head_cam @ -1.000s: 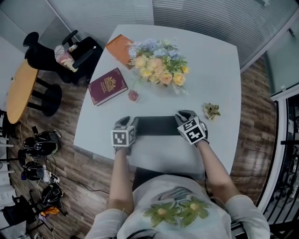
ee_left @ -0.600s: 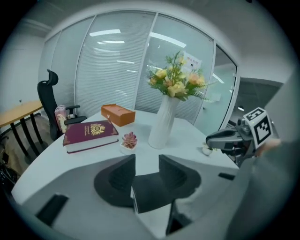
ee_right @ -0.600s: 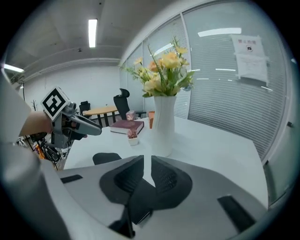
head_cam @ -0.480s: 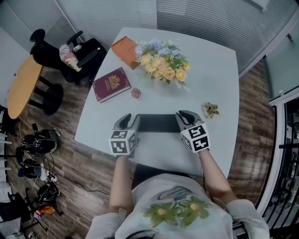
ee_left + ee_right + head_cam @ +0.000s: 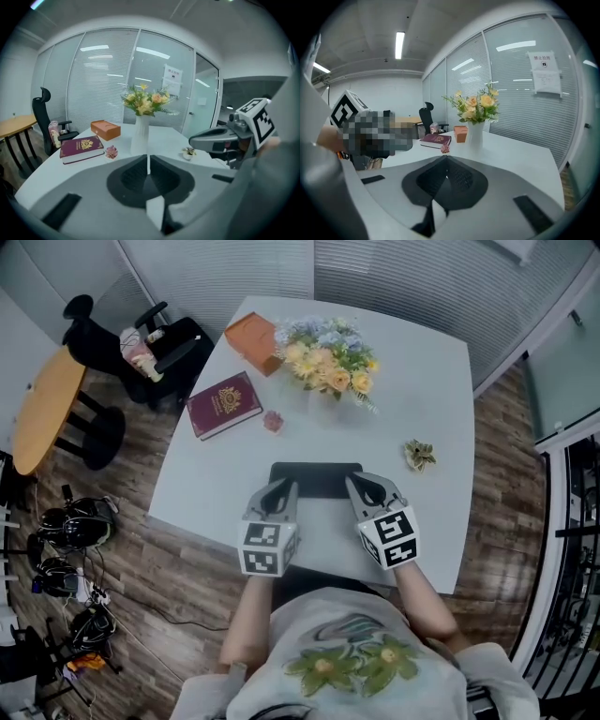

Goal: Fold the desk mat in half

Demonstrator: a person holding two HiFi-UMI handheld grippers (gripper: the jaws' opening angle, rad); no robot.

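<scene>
Your left gripper (image 5: 280, 493) and right gripper (image 5: 367, 487) hover over the near side of the white table (image 5: 422, 381), their jaws just closed together on nothing, while the dark desk mat (image 5: 316, 476) lies flat under their tips.

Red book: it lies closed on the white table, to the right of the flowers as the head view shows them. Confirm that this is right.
One detail is wrong. In the head view the red book lies to the left of the flowers, not to their right. The rest stands: it is closed and lies on the white table.
</scene>
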